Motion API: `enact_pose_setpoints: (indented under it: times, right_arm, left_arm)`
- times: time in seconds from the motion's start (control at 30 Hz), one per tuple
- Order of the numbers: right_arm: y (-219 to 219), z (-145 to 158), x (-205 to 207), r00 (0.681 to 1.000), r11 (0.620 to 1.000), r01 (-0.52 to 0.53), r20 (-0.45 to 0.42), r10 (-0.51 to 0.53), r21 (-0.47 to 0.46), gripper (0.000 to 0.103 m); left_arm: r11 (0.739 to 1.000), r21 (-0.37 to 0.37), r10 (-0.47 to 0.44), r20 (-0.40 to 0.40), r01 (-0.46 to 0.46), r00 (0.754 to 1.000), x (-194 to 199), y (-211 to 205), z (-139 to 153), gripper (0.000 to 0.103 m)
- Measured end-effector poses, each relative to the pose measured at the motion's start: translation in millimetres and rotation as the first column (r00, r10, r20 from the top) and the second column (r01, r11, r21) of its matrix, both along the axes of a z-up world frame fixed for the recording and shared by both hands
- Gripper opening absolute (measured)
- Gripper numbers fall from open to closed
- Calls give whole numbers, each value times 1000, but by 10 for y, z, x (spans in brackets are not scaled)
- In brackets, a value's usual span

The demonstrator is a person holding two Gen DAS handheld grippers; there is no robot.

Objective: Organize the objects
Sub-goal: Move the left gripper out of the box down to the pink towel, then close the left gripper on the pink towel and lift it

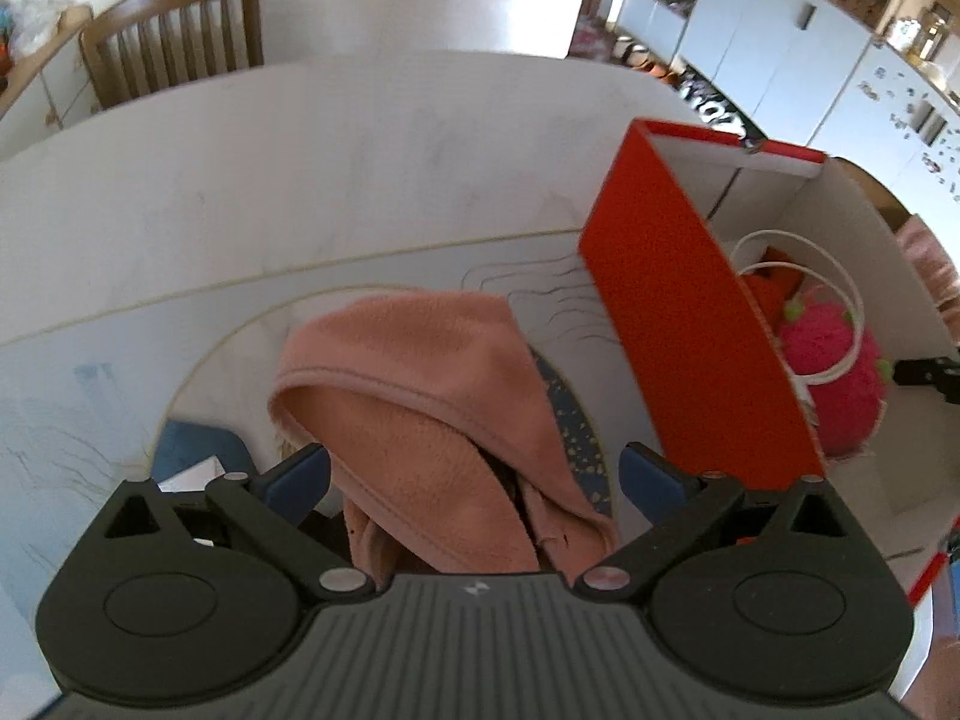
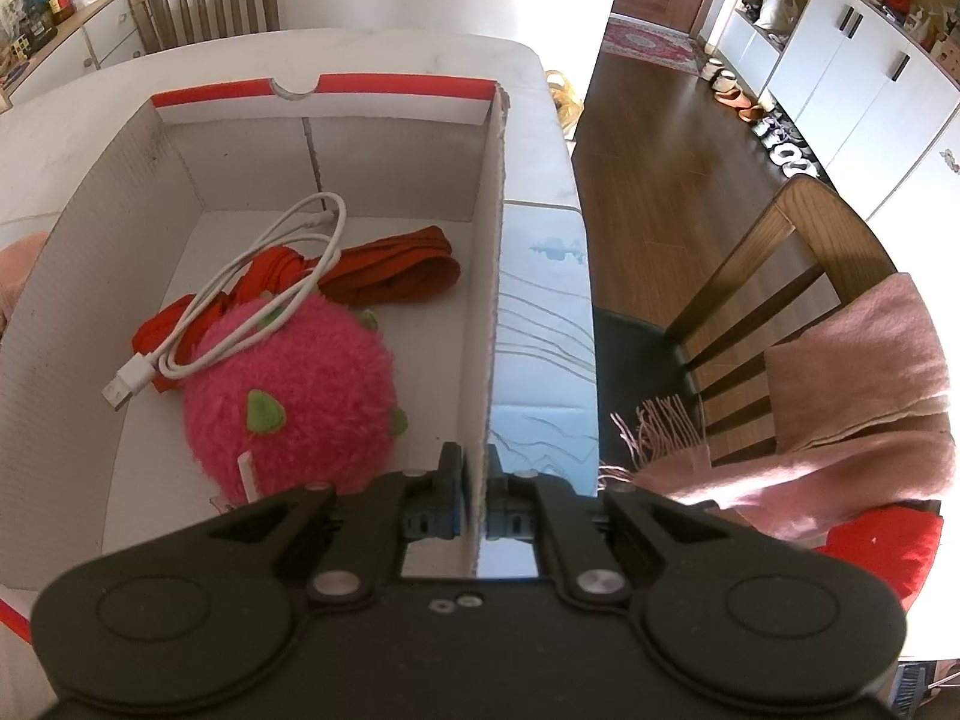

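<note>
A salmon-pink towel (image 1: 420, 372) lies bunched on the table mat, reaching in between the spread fingers of my left gripper (image 1: 474, 480), which is open and hangs just over it. To its right stands a red-and-white cardboard box (image 1: 690, 312). My right gripper (image 2: 477, 498) is shut on the box's right wall (image 2: 489, 276), one pad on each side. Inside the box lie a fuzzy pink plush (image 2: 294, 384), a coiled white USB cable (image 2: 258, 288) across it, and a red cloth strap (image 2: 390, 270).
A pale printed mat (image 1: 180, 348) covers the white table (image 1: 300, 138). One wooden chair (image 1: 174, 42) stands at the far side. Another chair (image 2: 780, 276) at the right table edge carries a pink fringed scarf (image 2: 852, 396) and a red cushion (image 2: 882, 546). White cabinets (image 2: 852, 72) line the far wall.
</note>
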State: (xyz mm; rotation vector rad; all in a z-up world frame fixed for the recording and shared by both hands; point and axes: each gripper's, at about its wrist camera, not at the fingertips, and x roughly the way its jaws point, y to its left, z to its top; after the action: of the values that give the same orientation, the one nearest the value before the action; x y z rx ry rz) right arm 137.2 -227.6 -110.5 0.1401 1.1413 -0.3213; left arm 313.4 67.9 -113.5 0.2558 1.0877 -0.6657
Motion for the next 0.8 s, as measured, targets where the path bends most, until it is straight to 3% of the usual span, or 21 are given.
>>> enact_pose_setpoints:
  times: [0.4,0.53,0.6,0.67,0.8]
  right_arm:
    - [-4,4,-9,1000,1000,-1,-1,1,1,5]
    - [-12,8,-5,1000,1000,1,0,-1,4,5]
    - [-14,11,-4,1000,1000,0,0,0,5,5]
    - [-15,7,-4,1000,1000,1,-1,-1,6,5]
    - [-15,8,-4,1000,1000,1,0,-1,5,5]
  left_arm:
    - [993,41,115,-37,-113,993,344,-132,-221,103]
    - [992,16,127,-37,-127,991,359,-117,-193,101]
    - [993,19,120,-28,-120,992,342,-126,-171,91]
    - [994,22,112,-33,-112,993,325,-135,-166,65]
    - [995,17,102,-24,-102,995,276,-101,-122,46]
